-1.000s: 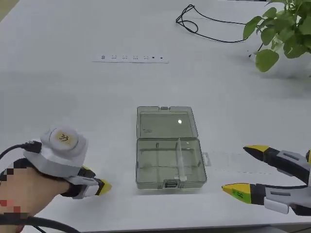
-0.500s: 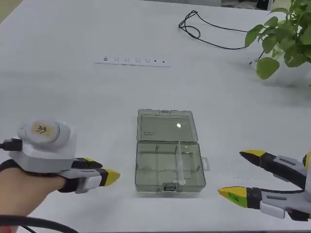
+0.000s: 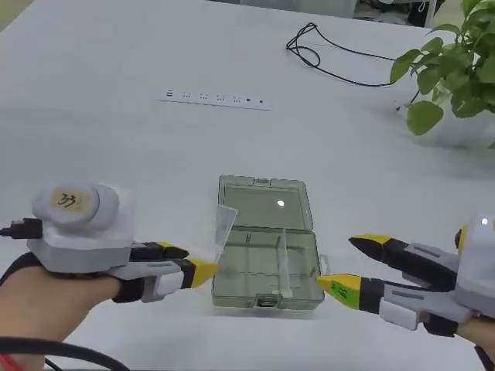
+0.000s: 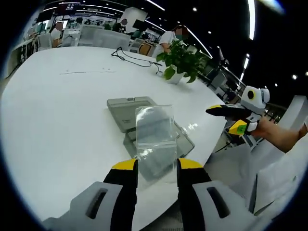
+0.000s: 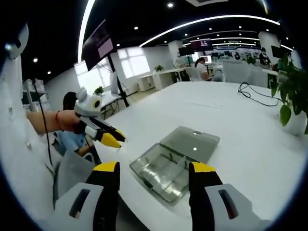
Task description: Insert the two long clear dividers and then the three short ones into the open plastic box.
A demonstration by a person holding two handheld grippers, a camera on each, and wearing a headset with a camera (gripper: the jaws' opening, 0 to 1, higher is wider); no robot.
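Note:
The open clear plastic box (image 3: 298,263) lies on the white table, lid folded back, with one clear divider (image 3: 283,255) standing inside it. My left gripper (image 3: 192,261) is just left of the box, shut on a clear divider (image 3: 224,222) that it holds up over the box's left edge. In the left gripper view this divider (image 4: 155,130) spans the gap between the jaws of the left gripper (image 4: 158,164), above the box (image 4: 126,107). My right gripper (image 3: 348,263) hovers open at the box's right side. The right gripper view shows the right gripper (image 5: 154,168), the box (image 5: 195,139) and the left gripper (image 5: 108,137).
A white power strip (image 3: 215,99) lies at the back, a coiled black cable (image 3: 332,54) further back, and a potted plant (image 3: 448,62) at the back right. The table's front edge runs just below both grippers. People stand in the room behind.
My left gripper has moved right to the box's left edge, and a clear divider now shows in it. My right gripper has moved left, closer to the box.

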